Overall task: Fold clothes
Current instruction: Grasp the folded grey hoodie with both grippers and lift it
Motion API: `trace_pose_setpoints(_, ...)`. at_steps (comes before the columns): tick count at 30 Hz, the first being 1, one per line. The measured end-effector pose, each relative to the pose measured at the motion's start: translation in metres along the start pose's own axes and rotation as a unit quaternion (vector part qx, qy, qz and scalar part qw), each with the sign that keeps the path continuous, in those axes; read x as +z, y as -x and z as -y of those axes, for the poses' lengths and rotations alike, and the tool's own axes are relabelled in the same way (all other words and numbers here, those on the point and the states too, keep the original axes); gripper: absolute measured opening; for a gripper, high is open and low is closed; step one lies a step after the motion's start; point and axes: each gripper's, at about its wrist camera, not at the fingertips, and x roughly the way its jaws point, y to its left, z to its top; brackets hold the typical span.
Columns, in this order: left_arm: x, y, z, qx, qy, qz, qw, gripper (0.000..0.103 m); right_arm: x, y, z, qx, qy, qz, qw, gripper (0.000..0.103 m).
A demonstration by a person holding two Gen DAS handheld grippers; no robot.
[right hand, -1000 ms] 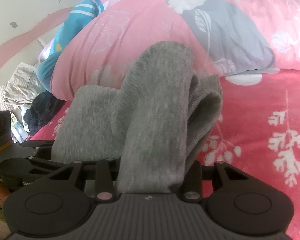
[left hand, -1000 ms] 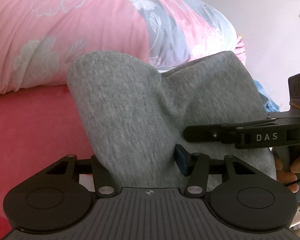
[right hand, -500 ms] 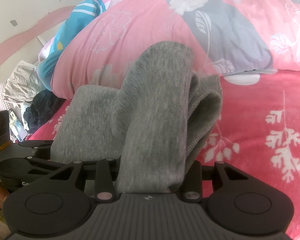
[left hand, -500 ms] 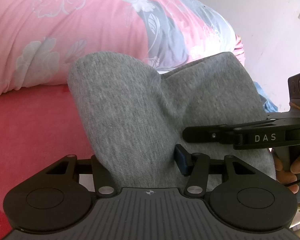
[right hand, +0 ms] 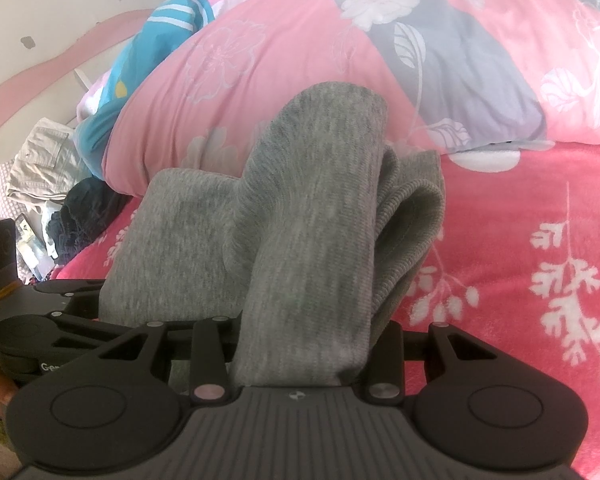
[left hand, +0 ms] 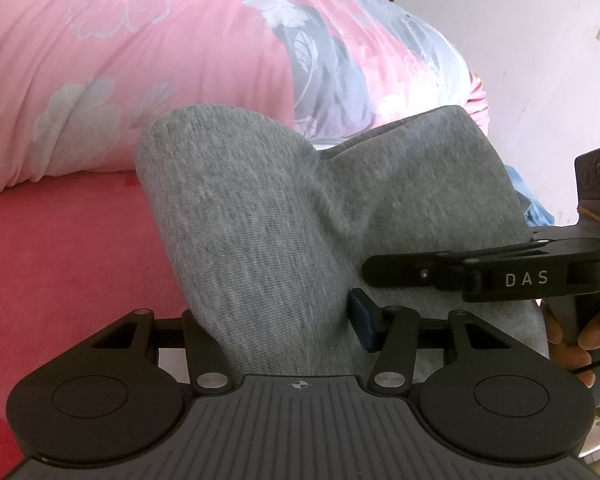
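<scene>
Claws, left (left hand: pixel 284 332) and right (right hand: pixel 300 344), each clamp bunched heathered grey knit garment (left hand: pixel 260 216) above fleecy pink blanket (right hand: pixel 520 200)

The garment (left hand: pixel 260 240) was soft, matt grey knit cloth with a ribbed hem. Beneath it, the bed cover (right hand: pixel 520 280) looked fleecy. Behind it, the quilt (left hand: pixel 140 60) was smooth cotton-like cloth. Each gripper (left hand: pixel 284 328) was matt black plastic.

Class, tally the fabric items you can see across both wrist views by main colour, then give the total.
Grey: 1, the folded garment
Pink: 2, the floral duvet and the bedspread
Blue: 1, the striped cloth
Beige: 1, the crumpled garment
Black: 1, the dark clothing
Total: 6
</scene>
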Motion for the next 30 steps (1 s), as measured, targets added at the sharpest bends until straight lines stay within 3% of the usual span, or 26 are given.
trace_pose_setpoints(30,0.019,-0.012,0.058,-0.007,-0.054,-0.002,0.9985,0.052,-0.014,0.046,0.036,-0.004,-0.016,0.048,0.999,0.043)
